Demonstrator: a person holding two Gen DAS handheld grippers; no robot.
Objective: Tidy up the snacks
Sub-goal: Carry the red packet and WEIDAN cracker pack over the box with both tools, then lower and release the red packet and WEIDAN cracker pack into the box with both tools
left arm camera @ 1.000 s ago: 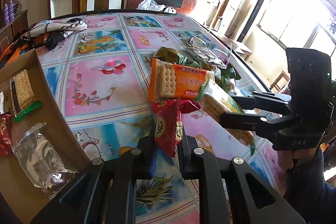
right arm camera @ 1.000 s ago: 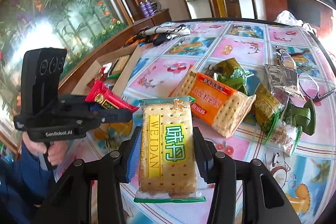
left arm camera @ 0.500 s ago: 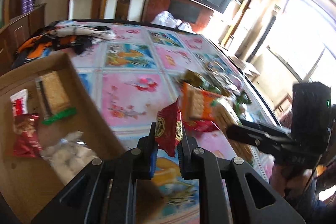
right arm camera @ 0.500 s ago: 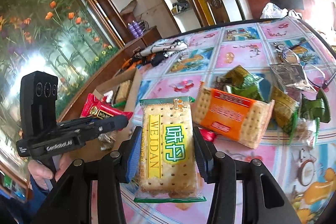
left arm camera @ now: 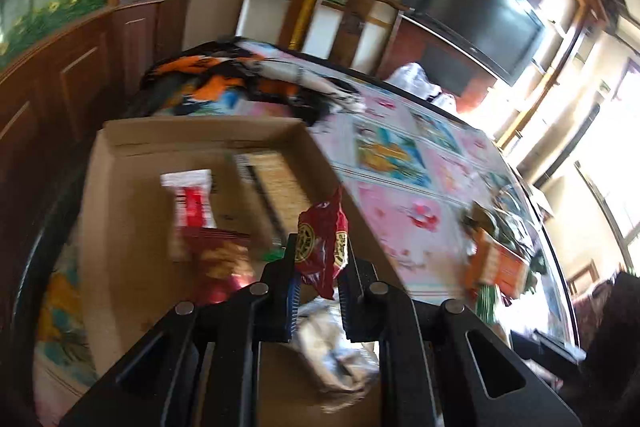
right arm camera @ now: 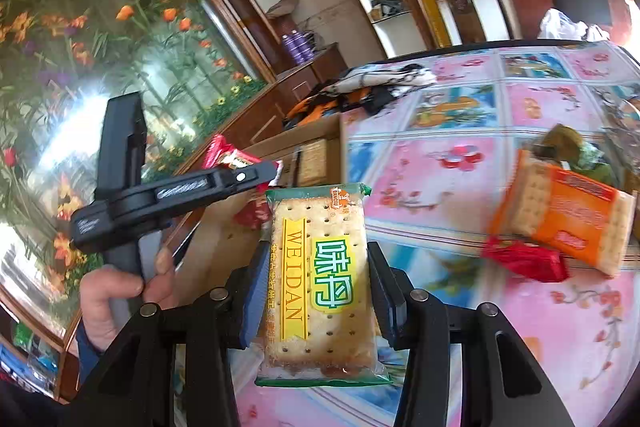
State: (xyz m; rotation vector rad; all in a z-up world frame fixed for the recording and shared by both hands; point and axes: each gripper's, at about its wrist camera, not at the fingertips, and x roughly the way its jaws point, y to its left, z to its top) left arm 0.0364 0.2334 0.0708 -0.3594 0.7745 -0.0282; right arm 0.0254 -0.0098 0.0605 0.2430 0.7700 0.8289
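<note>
Over the cardboard box (left arm camera: 120,227): left gripper (left arm camera: 318,269) clamped on red packet (left arm camera: 322,247).
Right gripper (right arm camera: 316,291) clamps cracker pack (right arm camera: 318,287) lengthwise, farther from box.

Left tool (right arm camera: 256,171): matte black plastic, silver screw, pale lettering along its side. Right tool (right arm camera: 316,291): black, blue pads (right arm camera: 256,291), silver screws. Blue sleeve (right arm camera: 86,347).
</note>
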